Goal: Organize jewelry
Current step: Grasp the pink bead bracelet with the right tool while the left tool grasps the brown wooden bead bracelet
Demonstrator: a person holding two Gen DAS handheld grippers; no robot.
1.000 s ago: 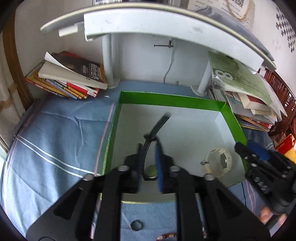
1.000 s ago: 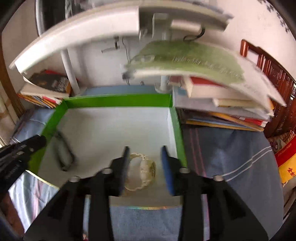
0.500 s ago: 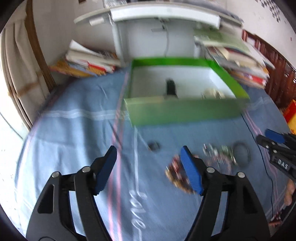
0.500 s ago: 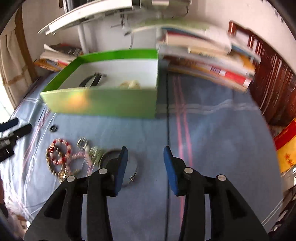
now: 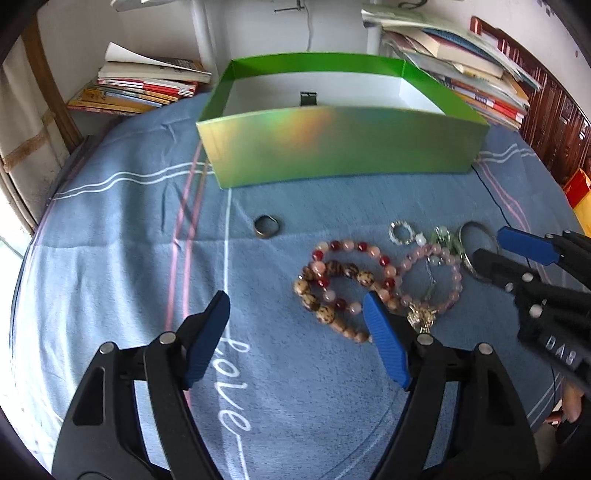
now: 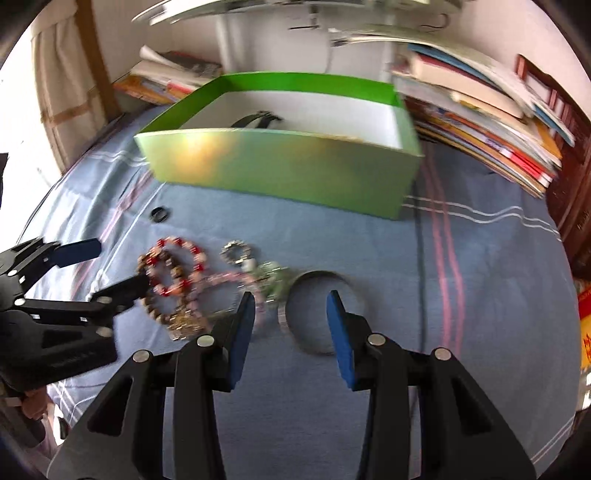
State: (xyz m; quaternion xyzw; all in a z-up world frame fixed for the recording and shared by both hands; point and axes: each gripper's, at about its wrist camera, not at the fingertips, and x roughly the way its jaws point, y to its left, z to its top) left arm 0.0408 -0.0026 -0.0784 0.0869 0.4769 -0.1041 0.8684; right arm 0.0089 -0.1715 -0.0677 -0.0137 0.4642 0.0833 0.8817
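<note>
A green box (image 5: 332, 147) (image 6: 277, 173) stands on the blue cloth with a black strap (image 5: 308, 98) (image 6: 258, 120) inside. In front of it lie a dark ring (image 5: 266, 226), a crystal ring (image 5: 400, 232), red and brown bead bracelets (image 5: 340, 273) (image 6: 170, 273), a pink bead bracelet (image 5: 432, 273) and a metal bangle (image 6: 316, 274). My left gripper (image 5: 295, 301) hangs over the cloth, its jaws opening with nothing gripped and its right finger over the bead bracelets' edge. My right gripper (image 6: 291, 295) is open above the bangle, not touching it.
Stacks of books (image 5: 147, 85) (image 5: 480, 74) flank the box at the back left and right. White shelf posts (image 5: 203, 29) rise behind it. Dark wooden furniture (image 5: 554, 122) stands at the right. The striped cloth (image 5: 129, 240) spreads bare to the left.
Both grippers pulled back out of the green box and now hang over the jewelry on the cloth. The left jaws went from nearly closed on the black strap to wide apart; the strap stayed inside.
</note>
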